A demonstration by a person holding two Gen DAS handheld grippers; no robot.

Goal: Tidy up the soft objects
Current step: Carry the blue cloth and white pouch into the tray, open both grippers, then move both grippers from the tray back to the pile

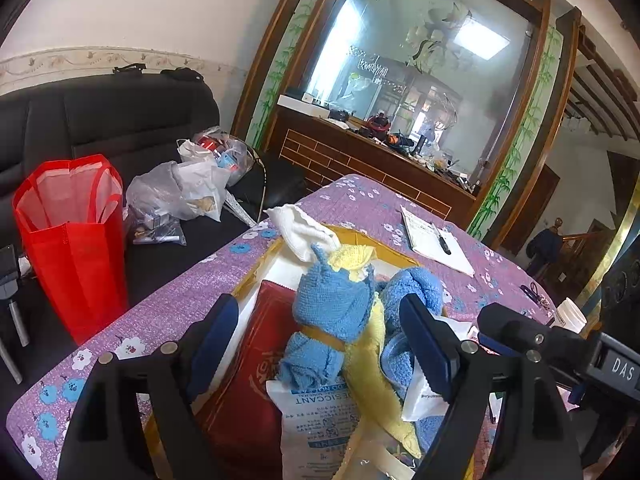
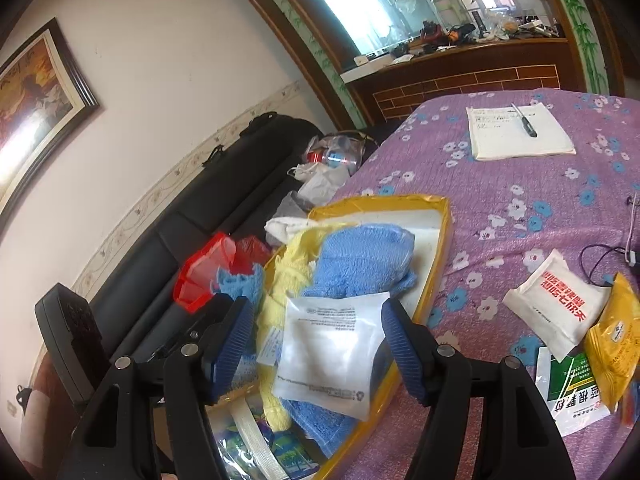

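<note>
Open right gripper (image 2: 316, 344) straddles white packet (image 2: 328, 354) atop blue towel (image 2: 360, 256).

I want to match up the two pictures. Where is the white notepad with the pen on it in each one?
Left wrist view: the white notepad lies right of centre on the purple cloth, beyond the yellow-rimmed box.
Right wrist view: the notepad is near the top right, far beyond the box.
Shared landmark: the brown brick-patterned counter behind the table.
</note>
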